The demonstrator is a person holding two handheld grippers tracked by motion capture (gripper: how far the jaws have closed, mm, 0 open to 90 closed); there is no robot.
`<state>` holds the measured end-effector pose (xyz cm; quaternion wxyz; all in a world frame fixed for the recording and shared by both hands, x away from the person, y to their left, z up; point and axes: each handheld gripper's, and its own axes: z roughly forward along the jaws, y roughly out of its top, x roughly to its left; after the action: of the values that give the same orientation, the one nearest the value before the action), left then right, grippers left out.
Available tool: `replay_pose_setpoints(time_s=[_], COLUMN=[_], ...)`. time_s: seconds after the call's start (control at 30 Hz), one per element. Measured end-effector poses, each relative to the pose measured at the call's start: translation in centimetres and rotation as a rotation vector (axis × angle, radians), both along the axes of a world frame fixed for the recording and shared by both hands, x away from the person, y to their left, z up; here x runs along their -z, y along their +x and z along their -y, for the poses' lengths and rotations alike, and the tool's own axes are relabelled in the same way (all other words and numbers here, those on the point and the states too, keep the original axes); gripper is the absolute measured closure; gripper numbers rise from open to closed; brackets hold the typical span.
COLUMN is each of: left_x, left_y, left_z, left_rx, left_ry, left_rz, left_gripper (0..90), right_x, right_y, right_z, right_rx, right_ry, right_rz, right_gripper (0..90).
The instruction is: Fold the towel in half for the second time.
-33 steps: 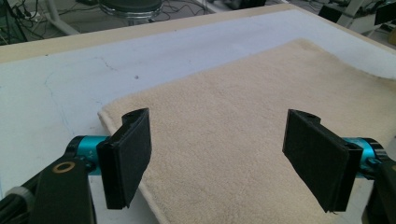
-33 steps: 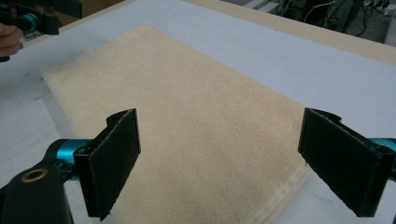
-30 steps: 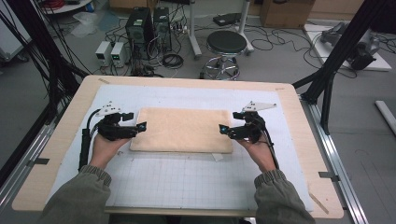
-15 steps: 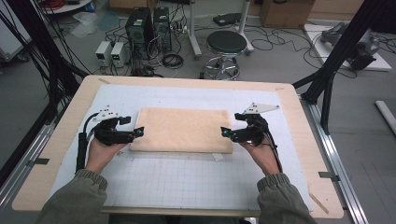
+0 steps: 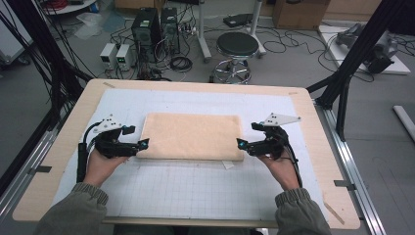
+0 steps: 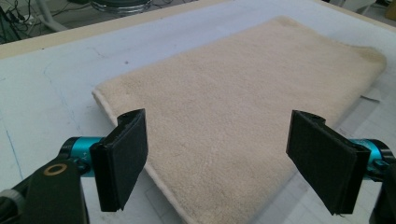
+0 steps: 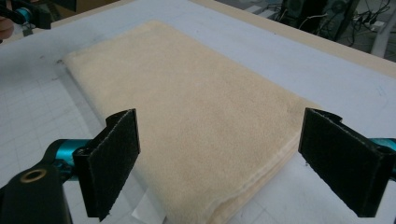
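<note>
Both hands have drawn back a little toward the person since the earlier frames, so each tool now sits at a near corner of the folded beige towel (image 5: 192, 135) instead of alongside its short edges. From the high view, the towel lies flat near the middle of the tabletop (image 5: 313, 117), on a pale gridded mat (image 5: 195, 186), its long sides running from 9 o'clock to 3 o'clock. At the towel's 8 o'clock corner the left tool (image 5: 142, 143) is held in the left hand (image 5: 100, 164), its teal-tipped end just touching or just beside the towel's edge; I cannot tell which. At the 4 o'clock corner the right tool (image 5: 241, 145) is held by the right hand (image 5: 281, 169), likewise right at the towel's edge. In the left gripper view the left tool (image 6: 219, 154) is released, its two black padded jaws spread wide apart with the towel (image 6: 243, 102) showing between them and nothing pinched. In the right gripper view the right tool (image 7: 219, 163) is also released, jaws wide, the towel's (image 7: 187, 112) folded corner lying between them with its stacked layers visible at the edge. A small white tag (image 5: 228, 165) pokes out from under the towel's near side at about 5 o'clock. Beyond the tabletop at 12 o'clock stands a black round stool (image 5: 237, 46) on the floor
</note>
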<state>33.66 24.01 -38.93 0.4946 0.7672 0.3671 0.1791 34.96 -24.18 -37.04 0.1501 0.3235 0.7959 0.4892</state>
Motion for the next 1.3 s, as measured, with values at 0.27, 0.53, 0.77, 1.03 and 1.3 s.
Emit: replay_pose_setpoints(time_s=[0.27, 0.53, 0.77, 1.03, 1.3], left_x=[0.4, 0.4, 0.3, 0.3, 0.5], left_y=[-1.0, -2.0, -3.0, -4.2, -5.6], left_z=[-0.7, -1.0, -1.5, -2.0, -2.6], left_rx=[-0.003, 0.006, 0.01, 0.017, 0.011], left_ry=[-0.004, -0.003, -0.021, -0.019, -0.015], left_rz=[0.013, 0.023, 0.029, 0.026, 0.03], left_gripper=[20.3, 15.5, 13.1, 12.0, 12.0], right_x=[0.7, 0.8, 1.2, 1.8, 2.3], right_y=[-1.5, -2.8, -3.6, -4.8, -6.2], right_z=[1.6, 1.9, 2.3, 3.1, 3.7], right_rx=[0.015, 0.006, 0.011, 0.016, 0.025], right_ry=[0.032, 0.02, 0.018, 0.017, 0.024], right_rz=[-0.003, 0.023, 0.018, 0.027, 0.025], right_gripper=[11.7, 11.4, 11.4, 11.4, 11.3])
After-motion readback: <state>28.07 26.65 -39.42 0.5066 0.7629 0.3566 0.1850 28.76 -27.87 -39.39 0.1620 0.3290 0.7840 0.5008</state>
